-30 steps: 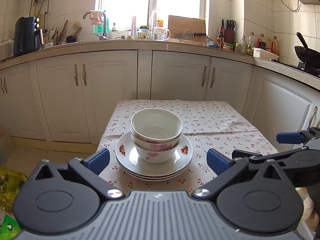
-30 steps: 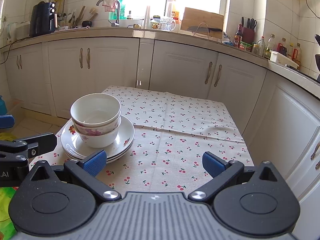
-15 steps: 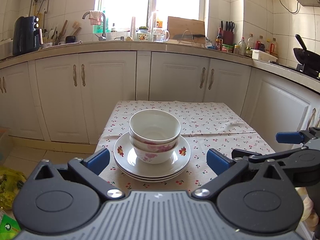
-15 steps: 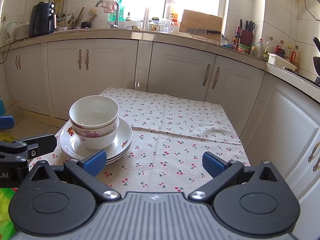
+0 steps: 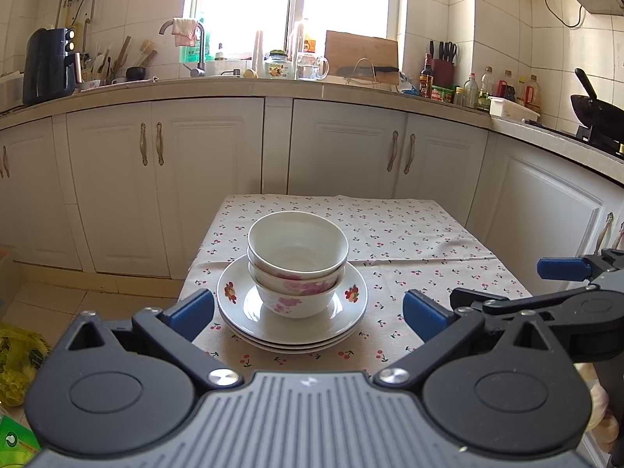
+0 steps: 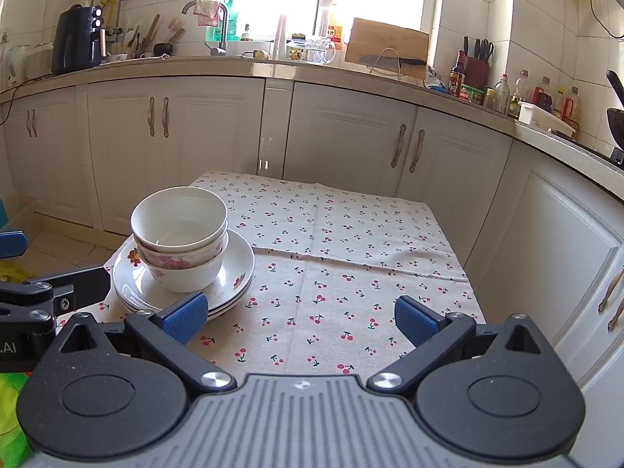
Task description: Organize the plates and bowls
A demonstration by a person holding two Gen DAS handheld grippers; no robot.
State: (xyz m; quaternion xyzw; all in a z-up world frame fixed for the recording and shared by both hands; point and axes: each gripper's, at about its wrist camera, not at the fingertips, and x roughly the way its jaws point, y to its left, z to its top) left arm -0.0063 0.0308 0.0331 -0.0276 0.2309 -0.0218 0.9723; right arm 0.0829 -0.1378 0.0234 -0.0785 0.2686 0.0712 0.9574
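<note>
Two white bowls (image 5: 298, 249) with pink flowers are nested and stand upright on a stack of white flowered plates (image 5: 292, 323) near the front left of a small table (image 5: 409, 234) under a cherry-print cloth. My left gripper (image 5: 308, 308) is open, level with the stack and a little short of it, holding nothing. In the right wrist view the bowls (image 6: 180, 230) and plates (image 6: 238, 269) sit to the left, and my right gripper (image 6: 299, 318) is open over bare cloth (image 6: 351, 257) with nothing between its fingers. The left gripper's arm shows at that view's left edge.
White base cabinets (image 5: 351, 148) and a worktop wrap around the table's far and right sides. The worktop carries a sink tap (image 5: 187, 45), a black appliance (image 5: 48, 66), a cutting board, bottles and a wok (image 5: 596, 107). Green bags (image 5: 15, 366) lie on the floor left.
Both grippers have drawn back and risen slightly, so the table and stack look a bit farther. The bowls and plates have not moved; both grippers stay open.
</note>
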